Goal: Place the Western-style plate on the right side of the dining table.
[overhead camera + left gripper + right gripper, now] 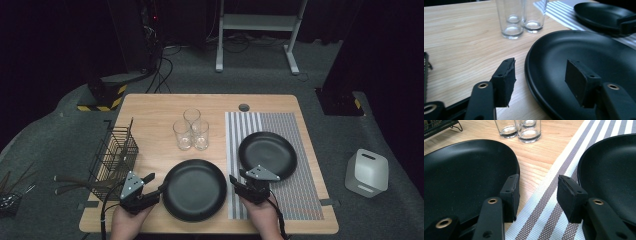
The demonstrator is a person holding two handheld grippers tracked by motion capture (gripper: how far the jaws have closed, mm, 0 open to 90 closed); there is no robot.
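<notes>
On the wooden table [150, 107] I am counting two black plates, three clear glasses [191, 129], one striped placemat [300, 190] and one wire rack [116, 150]. The near plate [195, 190] is lying on bare wood at the front centre; the far plate [268, 154] is resting on the placemat to its right. The glasses are standing upright in a tight cluster behind the near plate.

I am holding the left gripper [151, 182] at the near plate's left rim and the right gripper [235, 181] between the two plates.

The left gripper view is showing its jaws standing wide, one pad over the wood and one over the near plate [584, 57], pressing on nothing. The right gripper view is showing its jaws partly spread over the placemat [544, 215] edge, empty, with the near plate [461, 175] on one side and the far plate [611, 170] on the other. The high view is adding the rack, at the table's left edge.
</notes>
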